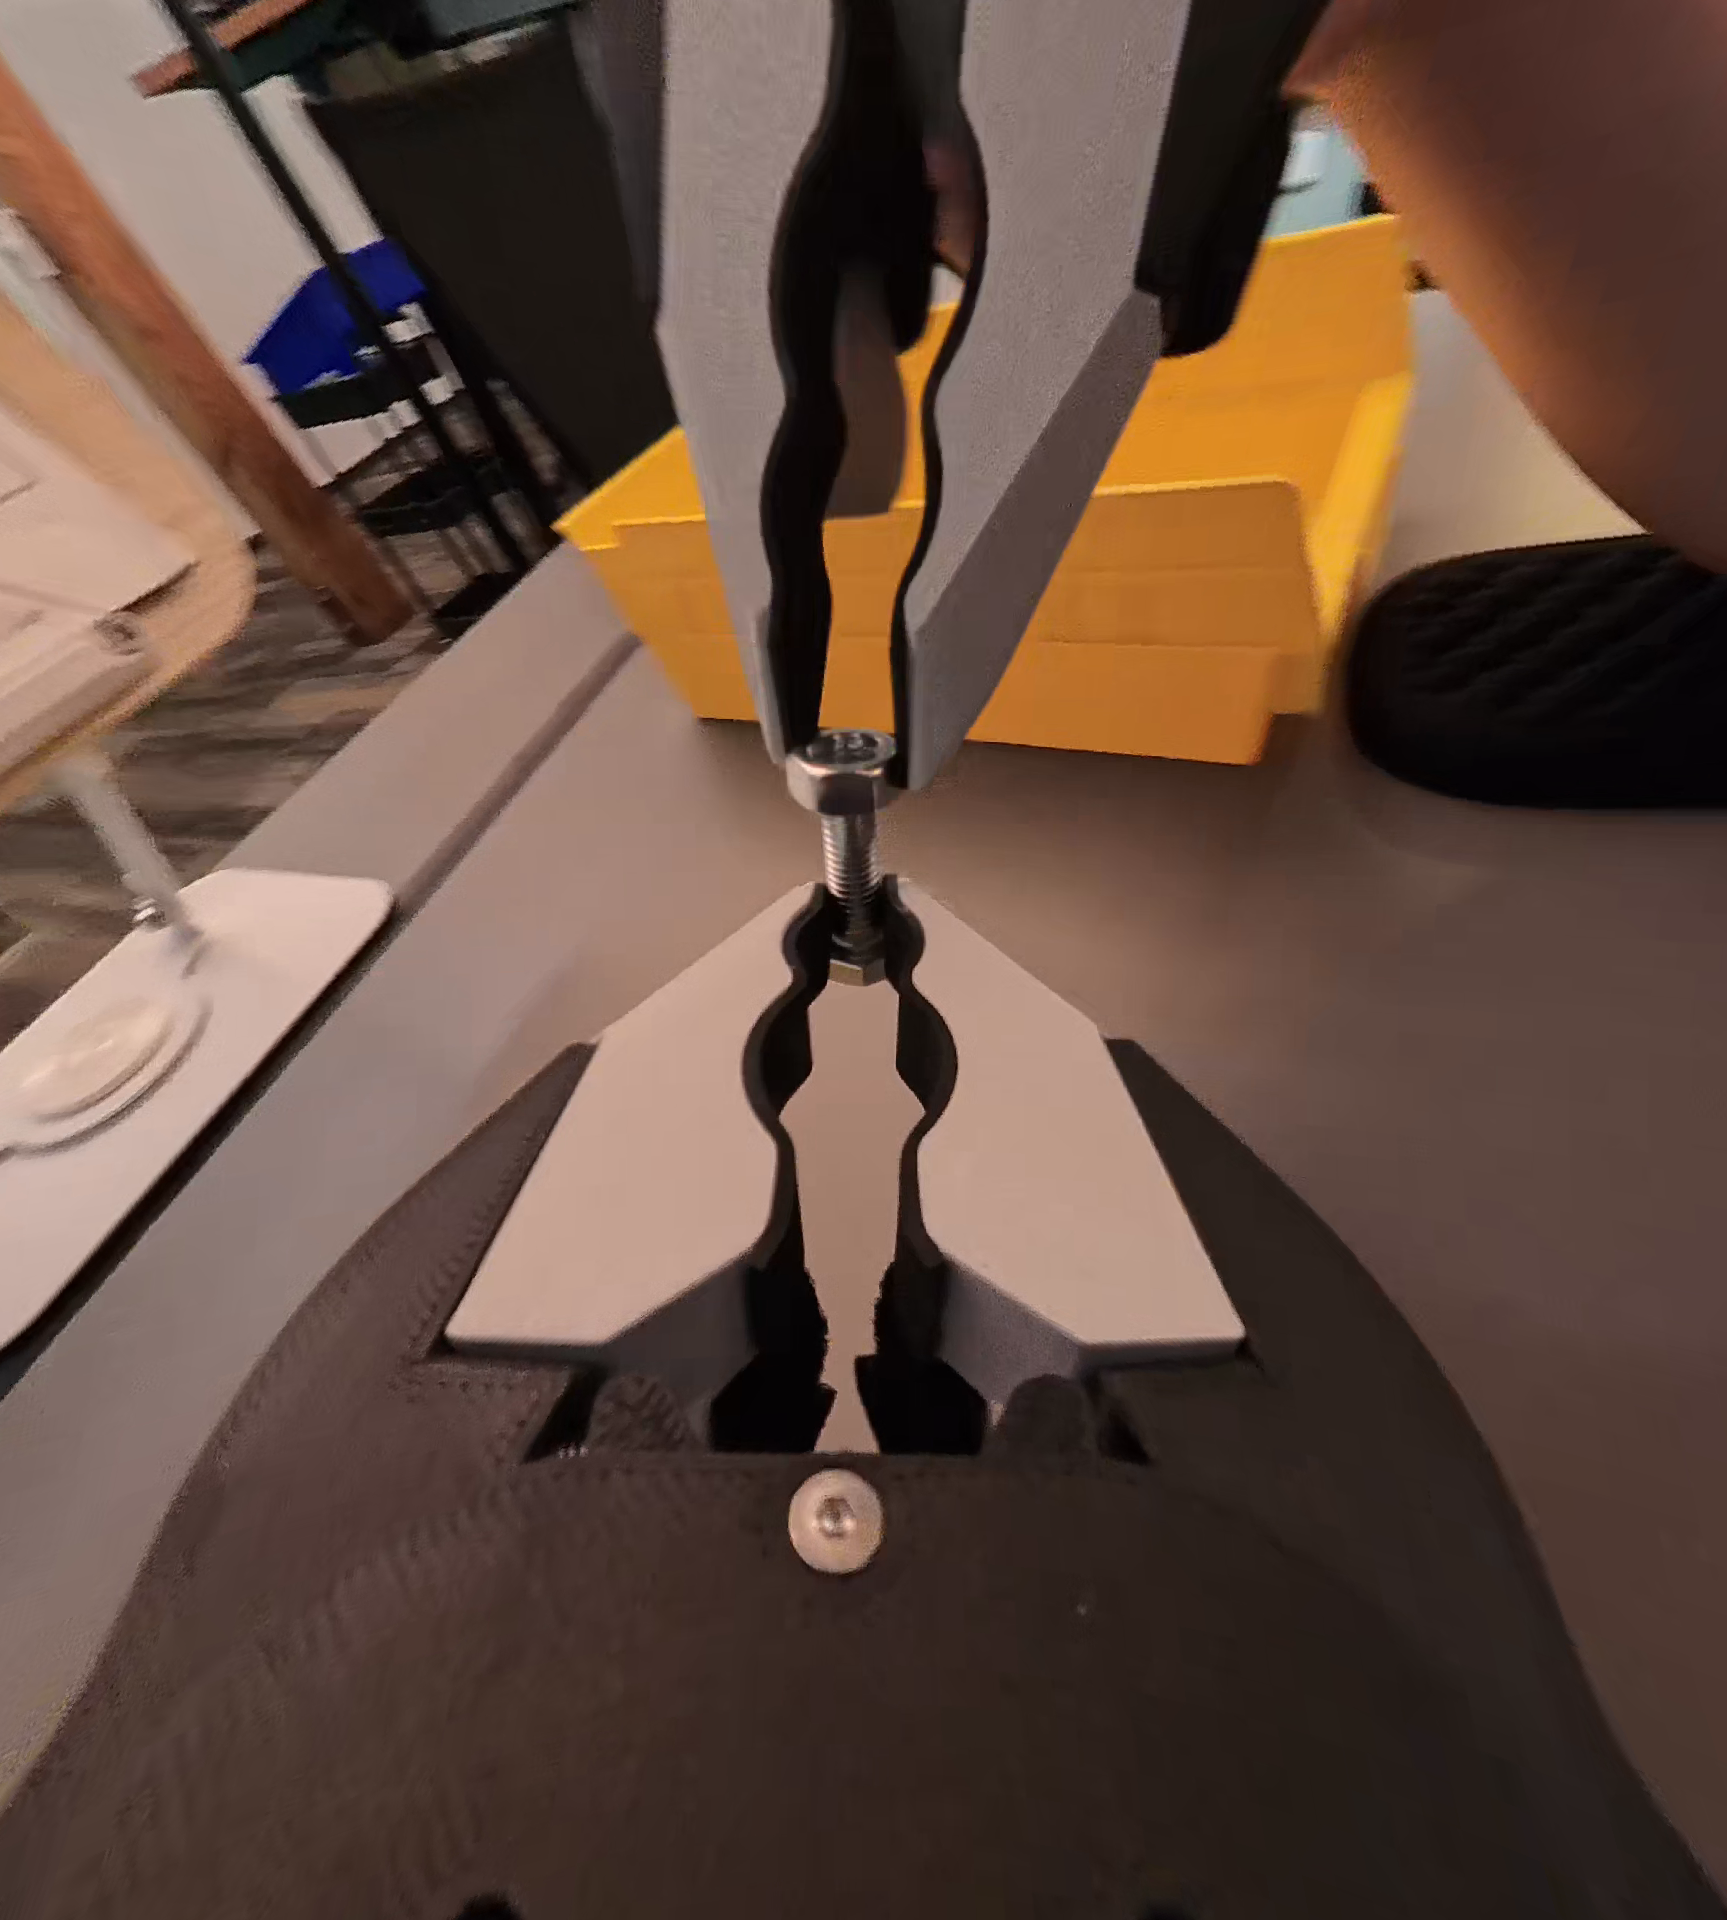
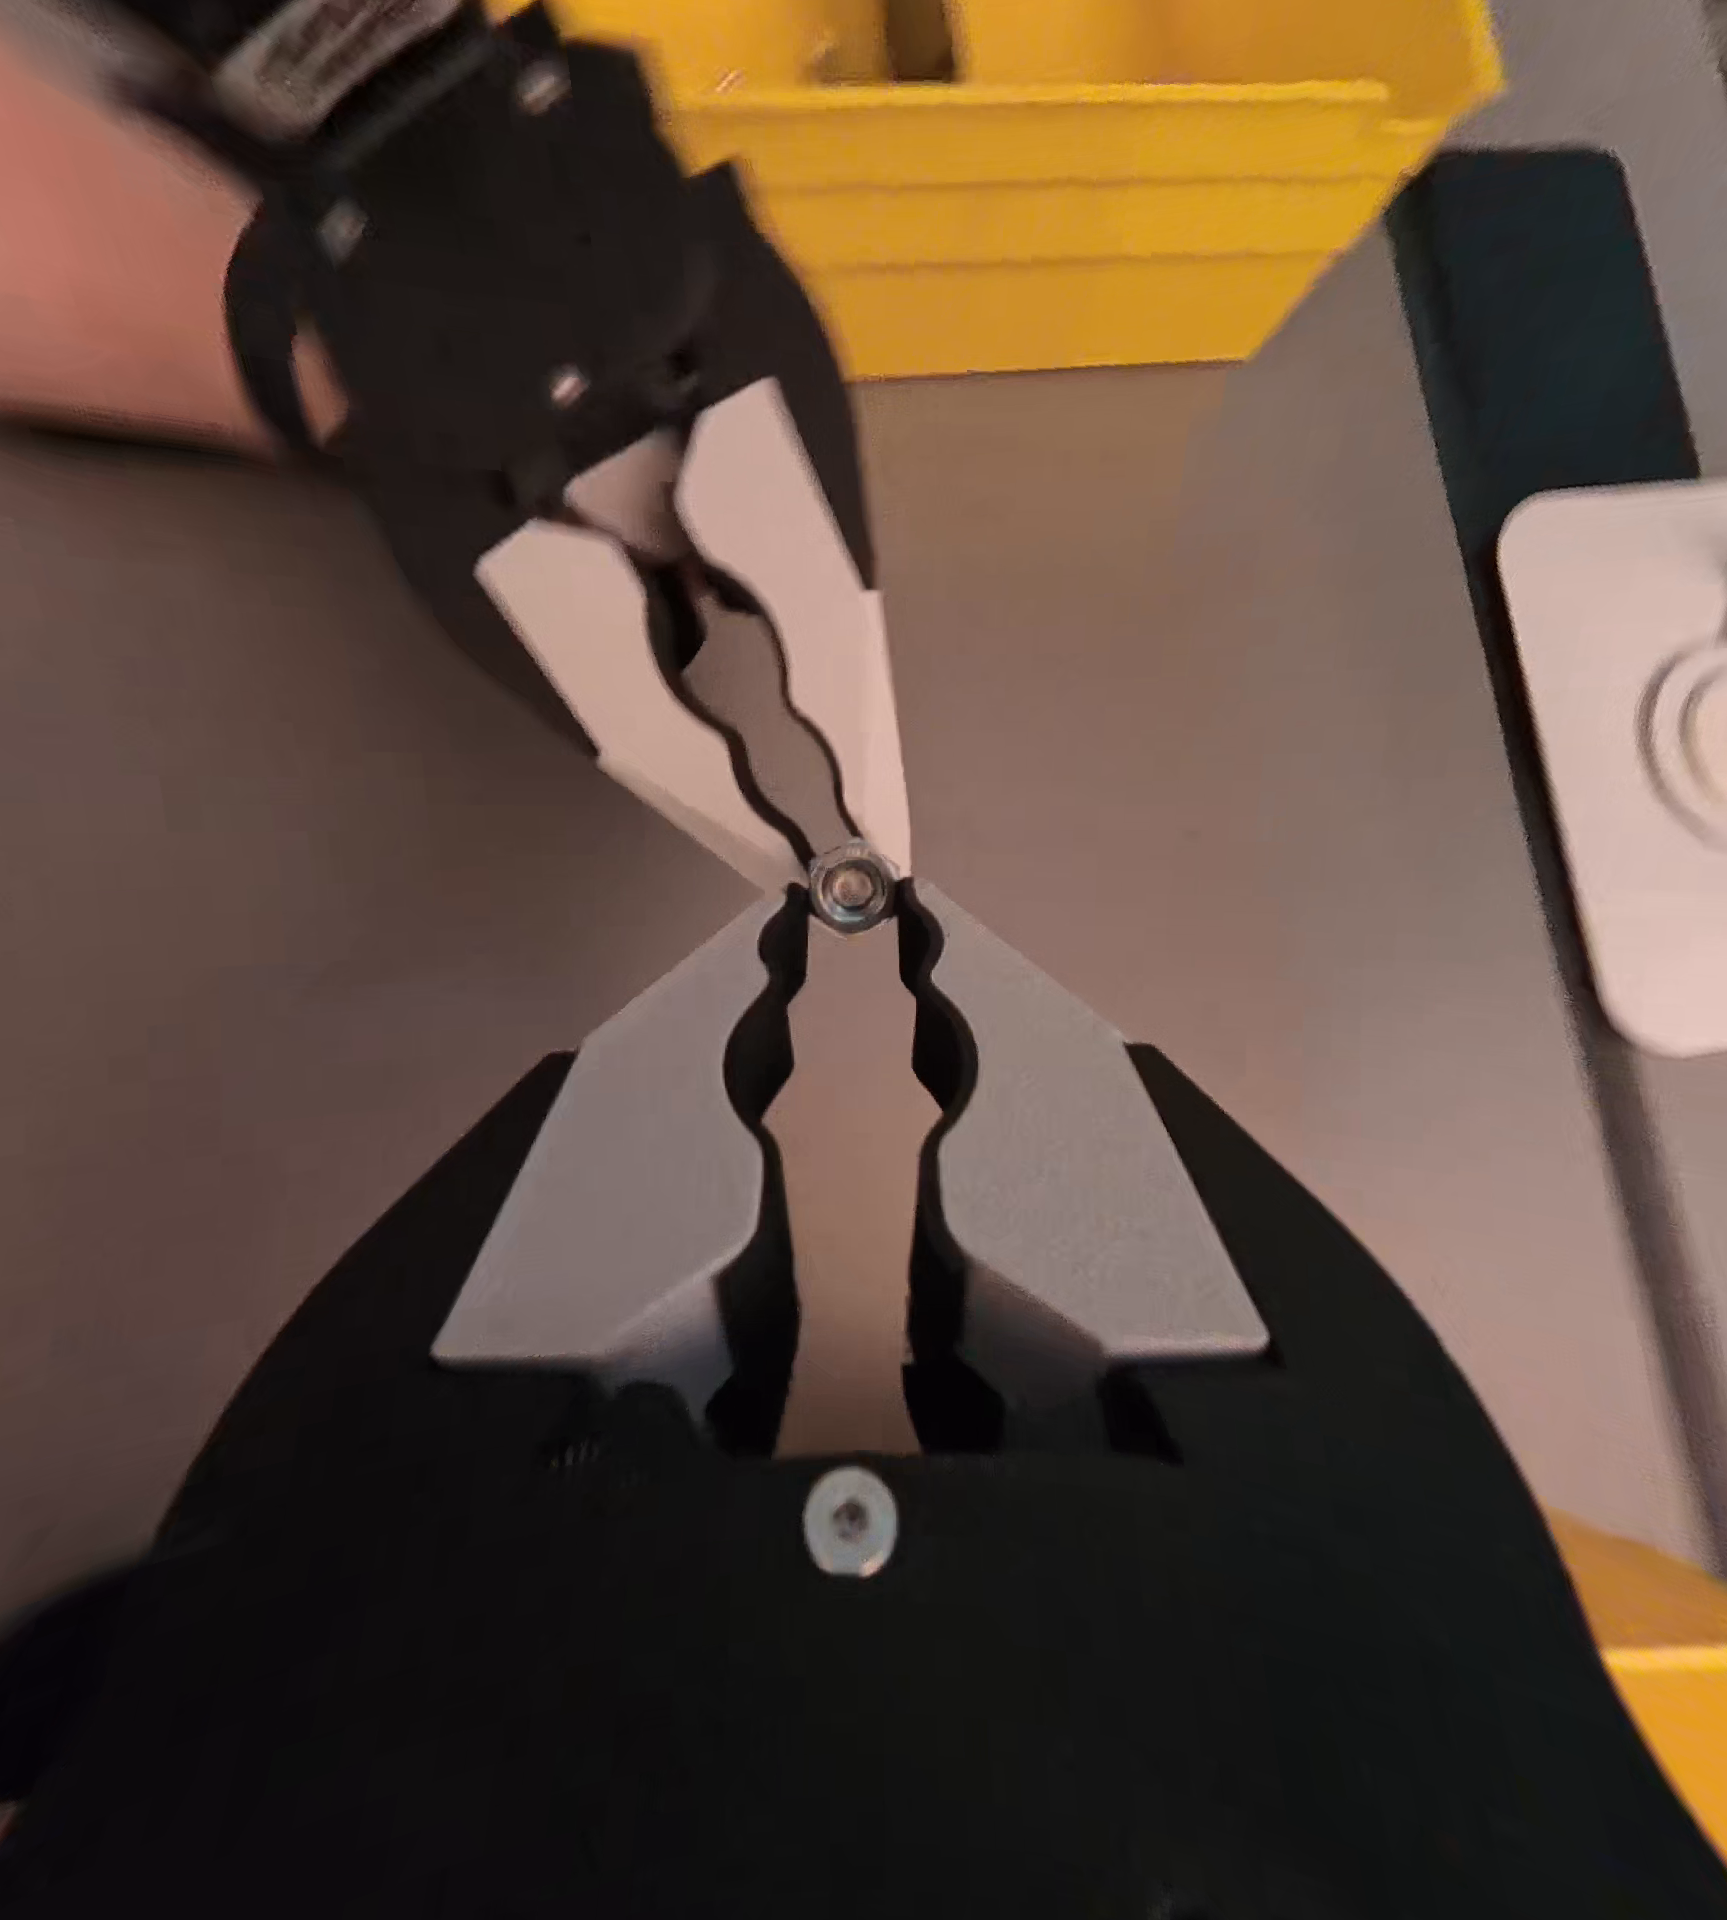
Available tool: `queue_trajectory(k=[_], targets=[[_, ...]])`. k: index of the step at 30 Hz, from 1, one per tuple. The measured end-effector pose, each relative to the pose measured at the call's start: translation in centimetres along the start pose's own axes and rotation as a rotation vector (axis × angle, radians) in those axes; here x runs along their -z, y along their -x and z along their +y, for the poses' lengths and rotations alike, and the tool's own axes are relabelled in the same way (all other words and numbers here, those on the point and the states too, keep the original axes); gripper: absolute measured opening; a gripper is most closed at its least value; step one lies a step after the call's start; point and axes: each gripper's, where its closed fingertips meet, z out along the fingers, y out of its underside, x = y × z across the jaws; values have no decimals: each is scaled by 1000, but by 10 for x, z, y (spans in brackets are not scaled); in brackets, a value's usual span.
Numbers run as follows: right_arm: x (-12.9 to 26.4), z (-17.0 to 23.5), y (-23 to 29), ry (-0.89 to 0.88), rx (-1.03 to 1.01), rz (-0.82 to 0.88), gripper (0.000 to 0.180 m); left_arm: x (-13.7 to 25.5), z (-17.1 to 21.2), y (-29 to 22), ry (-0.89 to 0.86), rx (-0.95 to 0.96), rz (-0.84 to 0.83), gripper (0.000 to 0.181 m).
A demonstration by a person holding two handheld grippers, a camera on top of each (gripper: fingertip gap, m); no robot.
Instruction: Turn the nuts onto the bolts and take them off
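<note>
Closest in, left gripper fingers clamp the bolt shank near a small nut, while right gripper pinches its hex head, apparently so one end stays fixed above the desk.

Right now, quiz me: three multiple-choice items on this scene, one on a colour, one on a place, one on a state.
1. The bin is:
A. green
B. yellow
C. red

2. The bolt is:
A. inside the bin
B. lying loose
C. held between two sets of jaws

3. The right gripper is:
A. wide open
B. shut on the bolt
C. out of view

Key:
1. B, its walls are yellow.
2. C, the left gripper clamps the threaded end and the right gripper clamps the head.
3. B, its jaws pinch the bolt's hex head.
</note>
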Motion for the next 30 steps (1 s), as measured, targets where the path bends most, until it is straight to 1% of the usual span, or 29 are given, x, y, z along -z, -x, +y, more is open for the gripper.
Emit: queue_trajectory(k=[2,4,6,12,14,18,25,28,30], targets=[[-4,-10,-11,-47,-199,6,16,4,1,16,10,25,-93,7],[-9,-21,-20,-118,-338,19,16,10,2,31,33,4,-203,7],[-12,-24,-25,-143,-400,47,16,15,4,41,63,-14,-272,7],[-22,-26,-33,-162,-504,109,16,18,15,53,148,-52,-377,7],[-24,-25,-34,-161,-509,115,16,17,17,54,155,-41,-373,7],[-26,-27,-31,-166,-487,94,17,15,9,48,91,21,-315,7],[-26,-28,-32,-170,-451,98,18,14,8,45,66,49,-290,7],[-25,-31,-33,-187,-429,106,22,13,7,44,57,72,-280,7],[-21,-34,-35,-201,-403,122,28,14,7,46,46,88,-281,7]])
